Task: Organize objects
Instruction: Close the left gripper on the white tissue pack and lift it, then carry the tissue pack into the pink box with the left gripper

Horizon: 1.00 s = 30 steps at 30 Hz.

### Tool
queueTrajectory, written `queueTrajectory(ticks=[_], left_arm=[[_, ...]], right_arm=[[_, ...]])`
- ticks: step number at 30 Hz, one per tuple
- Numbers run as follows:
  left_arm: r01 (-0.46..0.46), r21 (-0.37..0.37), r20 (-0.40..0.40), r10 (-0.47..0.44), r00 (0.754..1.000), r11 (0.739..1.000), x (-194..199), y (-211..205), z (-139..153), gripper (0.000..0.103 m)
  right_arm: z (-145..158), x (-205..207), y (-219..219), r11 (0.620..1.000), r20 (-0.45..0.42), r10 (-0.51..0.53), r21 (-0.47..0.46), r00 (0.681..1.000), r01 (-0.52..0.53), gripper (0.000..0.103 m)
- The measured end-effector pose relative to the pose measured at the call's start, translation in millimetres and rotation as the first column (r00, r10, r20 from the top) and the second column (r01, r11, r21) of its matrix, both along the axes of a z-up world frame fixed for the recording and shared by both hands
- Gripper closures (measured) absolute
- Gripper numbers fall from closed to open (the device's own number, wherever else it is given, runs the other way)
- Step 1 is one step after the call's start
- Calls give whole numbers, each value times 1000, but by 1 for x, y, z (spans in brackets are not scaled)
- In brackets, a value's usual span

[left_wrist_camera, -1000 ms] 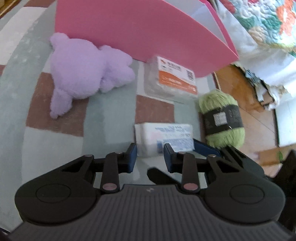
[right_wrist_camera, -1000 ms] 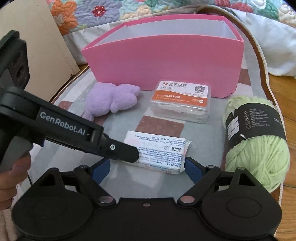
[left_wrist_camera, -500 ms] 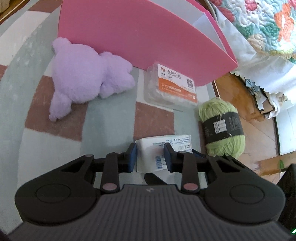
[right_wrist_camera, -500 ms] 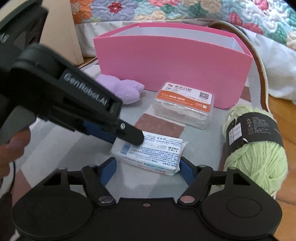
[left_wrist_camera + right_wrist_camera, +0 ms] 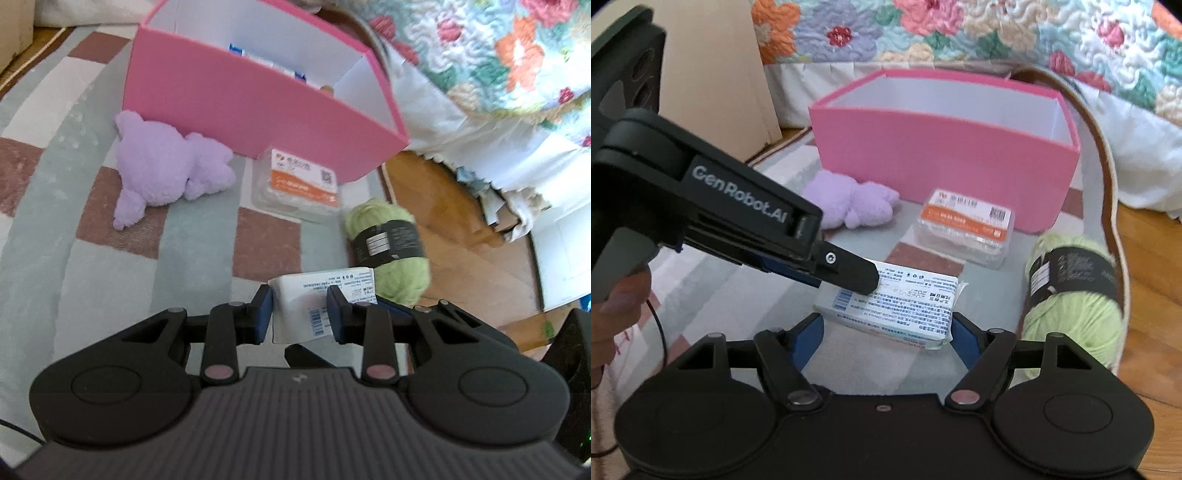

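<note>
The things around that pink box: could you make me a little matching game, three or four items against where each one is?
Things:
1. white packet
2. purple plush toy
3. green yarn ball
4. clear plastic case

Places:
A. lying on the rug, left of the clear case
B. at the rug's edge by the wooden floor
C. clamped in the left gripper
D. on the rug just in front of the pink box

Pairs: 1-C, 2-A, 3-B, 4-D

A fuzzy lilac plush toy (image 5: 162, 166) lies on a short-pile woven rug (image 5: 55, 229), beside a smooth, matt pink cardboard box (image 5: 942, 162) with a white lining. A clear glossy plastic case (image 5: 964, 232) carries a paper label, the soft green yarn ball (image 5: 1075, 295) a matt black paper band. Varnished wood floor (image 5: 461, 229) gleams; the quilt (image 5: 960, 29) is stitched cloth.
</note>
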<state>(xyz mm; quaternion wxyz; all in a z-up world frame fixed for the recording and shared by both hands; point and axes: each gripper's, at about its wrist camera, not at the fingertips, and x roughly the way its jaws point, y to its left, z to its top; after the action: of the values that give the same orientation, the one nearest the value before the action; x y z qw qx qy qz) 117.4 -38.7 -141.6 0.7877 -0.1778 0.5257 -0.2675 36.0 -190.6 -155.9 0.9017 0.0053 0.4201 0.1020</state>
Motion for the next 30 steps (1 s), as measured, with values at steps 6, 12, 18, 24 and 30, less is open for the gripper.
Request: queueTrajectory(ticks=[6,12,18,24,30], left_arm=[[28,8,57,-28,998,1000,-5,-2,38,73],[-1,-12,88,2,996,1000,-7,-1,72,70],[21,-2,98,-21,995,1000,-5,-6,92,70],[39,23,113,-41,993,999,8,-12,112,70],[-3,15,91,1,996,1000,34,-10,120,67]], right_arm=[[32,-9,2,1000,36,4,14,999,-5,23],[62,-9,-1,1000,77,-7,31,997,5,23],[82,-11,-9,997,84,-23,81,996,17,23],[104,-2,-12,998,101,-7,67,995,0,23],[126,23,-16,998,112,34,52,993,-40,23]])
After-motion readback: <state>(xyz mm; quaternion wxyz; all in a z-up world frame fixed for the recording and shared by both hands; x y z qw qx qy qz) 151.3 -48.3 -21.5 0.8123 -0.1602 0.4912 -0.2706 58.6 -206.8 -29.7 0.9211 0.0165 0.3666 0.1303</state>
